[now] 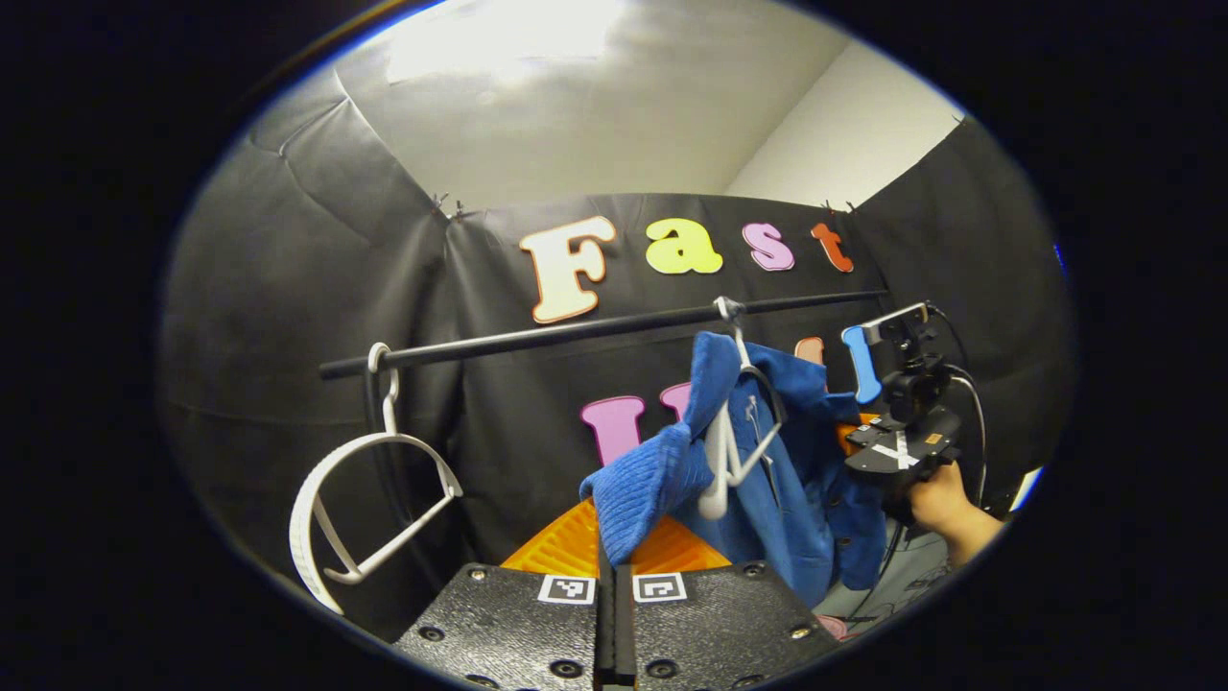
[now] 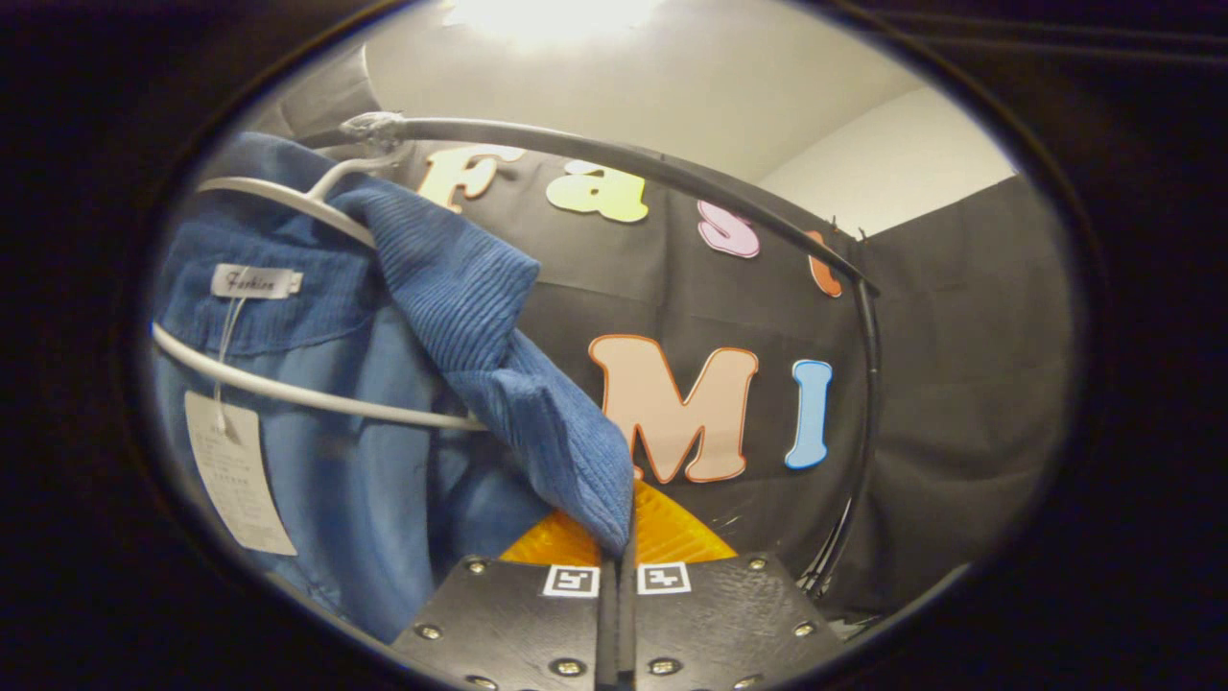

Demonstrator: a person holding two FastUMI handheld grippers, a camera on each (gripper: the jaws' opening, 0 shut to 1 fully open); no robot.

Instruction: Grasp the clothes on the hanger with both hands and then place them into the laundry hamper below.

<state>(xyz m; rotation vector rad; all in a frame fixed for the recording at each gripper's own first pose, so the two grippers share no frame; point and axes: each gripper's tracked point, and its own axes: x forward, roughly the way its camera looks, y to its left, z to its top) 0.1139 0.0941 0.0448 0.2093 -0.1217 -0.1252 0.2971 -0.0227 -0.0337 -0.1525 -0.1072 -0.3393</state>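
A blue garment (image 1: 796, 480) hangs on a white hanger (image 1: 726, 461) from the black rail (image 1: 576, 331). My left gripper (image 1: 612, 552) is shut on a ribbed fold of the garment, pulled out to the left. In the left gripper view, a hand (image 1: 945, 509) holds the right gripper (image 1: 902, 446) at the garment's far side, its fingers hidden in the cloth. In the right gripper view, my right gripper (image 2: 624, 539) is shut on a ribbed fold of the blue garment (image 2: 384, 461). The rest of it drapes over the white hanger (image 2: 307, 393) at the left.
An empty white hanger (image 1: 374, 499) hangs at the rail's left end. In the right gripper view the rail (image 2: 672, 173) arcs overhead and down the right side. A label (image 2: 254, 281) and a paper tag (image 2: 235, 470) hang inside the garment. Black cloth walls close in behind.
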